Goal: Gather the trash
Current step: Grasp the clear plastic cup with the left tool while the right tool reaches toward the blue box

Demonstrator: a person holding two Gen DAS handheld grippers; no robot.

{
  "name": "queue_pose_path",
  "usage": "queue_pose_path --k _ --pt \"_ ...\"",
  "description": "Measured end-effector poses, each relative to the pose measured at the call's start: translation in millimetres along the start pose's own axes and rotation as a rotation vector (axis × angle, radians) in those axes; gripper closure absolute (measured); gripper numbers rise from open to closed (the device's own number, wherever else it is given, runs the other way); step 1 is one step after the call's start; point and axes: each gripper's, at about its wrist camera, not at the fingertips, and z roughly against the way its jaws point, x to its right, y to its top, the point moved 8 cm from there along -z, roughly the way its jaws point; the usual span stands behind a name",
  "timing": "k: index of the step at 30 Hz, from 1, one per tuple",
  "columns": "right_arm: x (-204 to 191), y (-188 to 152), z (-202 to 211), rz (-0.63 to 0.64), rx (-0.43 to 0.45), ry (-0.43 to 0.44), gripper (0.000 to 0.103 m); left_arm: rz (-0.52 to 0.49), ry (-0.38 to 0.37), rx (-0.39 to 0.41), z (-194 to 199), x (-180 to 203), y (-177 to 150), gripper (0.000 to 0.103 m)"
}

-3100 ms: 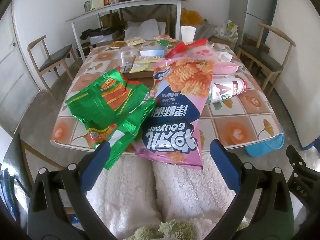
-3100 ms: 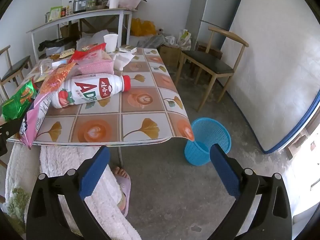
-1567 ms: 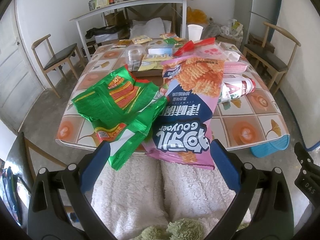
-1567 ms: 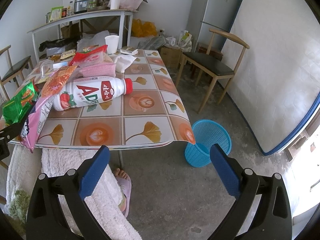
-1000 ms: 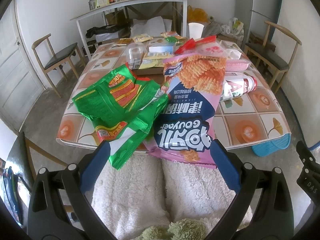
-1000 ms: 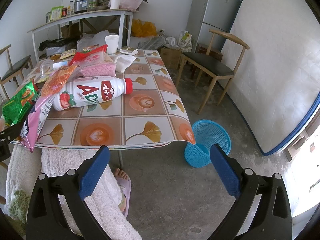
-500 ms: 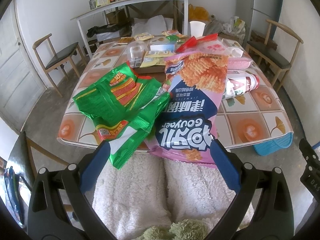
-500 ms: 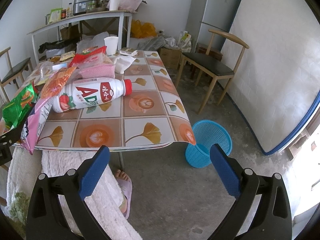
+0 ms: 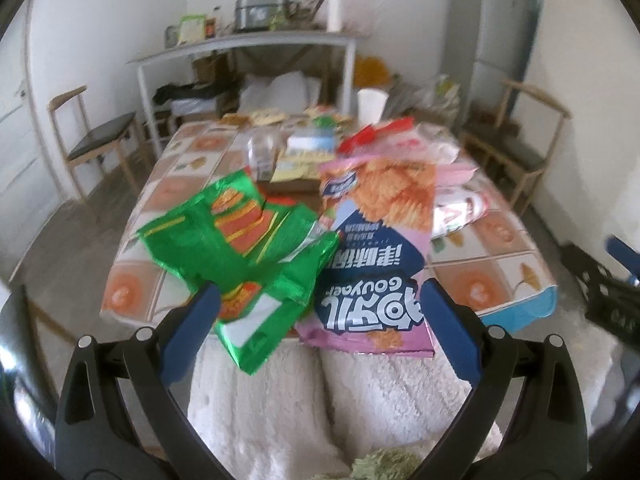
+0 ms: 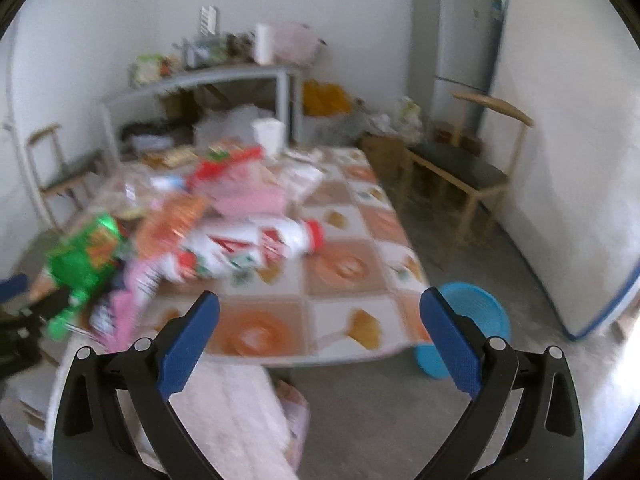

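Trash wrappers (image 9: 248, 240) now loom closer and blurred on the table (image 9: 492, 256); left gripper (image 9: 316, 320) and right gripper (image 10: 318, 320) both stay spread, empty.

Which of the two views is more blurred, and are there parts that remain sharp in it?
The right wrist view is more blurred: the bottle and green bag smear, yet the right tool stays crisp. In the left wrist view the pink chip bag is only slightly soft, its print readable; both views bend the walls at the rim.
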Motion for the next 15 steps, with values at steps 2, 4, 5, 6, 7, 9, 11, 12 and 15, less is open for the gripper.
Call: queue_pose_path --k 2,4,5,6,7,9,11,12,15 --pt "-12.0 5.8 -1.2 -0.017 0.015 0.095 0.005 0.006 -0.031 0.017 1.7 -10.6 -1.7 0.007" --pt "-24.2 10.2 -4.9 -0.056 -0.002 0.206 0.005 0.031 -0.04 0.025 1.6 -24.4 -2.8 0.007" --pt "-31.7 12.5 -9.3 -0.084 -0.023 0.277 0.005 0.056 -0.037 0.026 0.9 -35.8 -3.9 0.007" --pt "-37.1 14.2 -13.0 -0.1 -0.038 0.319 0.005 0.083 -0.024 0.026 0.0 -46.6 -4.7 0.007" --pt "-45.1 16.6 -18.8 -0.112 -0.059 0.366 0.007 0.098 -0.013 0.026 -1.2 -52.9 -4.9 0.007" --pt "-59.2 19.6 -26.2 -0.104 -0.078 0.406 0.012 0.139 0.02 0.032 -3.2 -72.0 -3.3 0.007" --pt "-74.1 23.9 -30.6 -0.076 -0.082 0.431 0.013 0.164 0.048 0.049 -2.4 -88.2 3.9 0.008" --pt "-80.0 26.7 -30.7 -0.065 -0.078 0.44 0.013 0.173 0.054 0.062 -1.3 -94.9 9.1 0.008" --pt "-90.1 37.4 -33.2 -0.049 -0.058 0.456 0.013 0.191 0.051 0.122 3.2 -114.5 38.4 0.008"
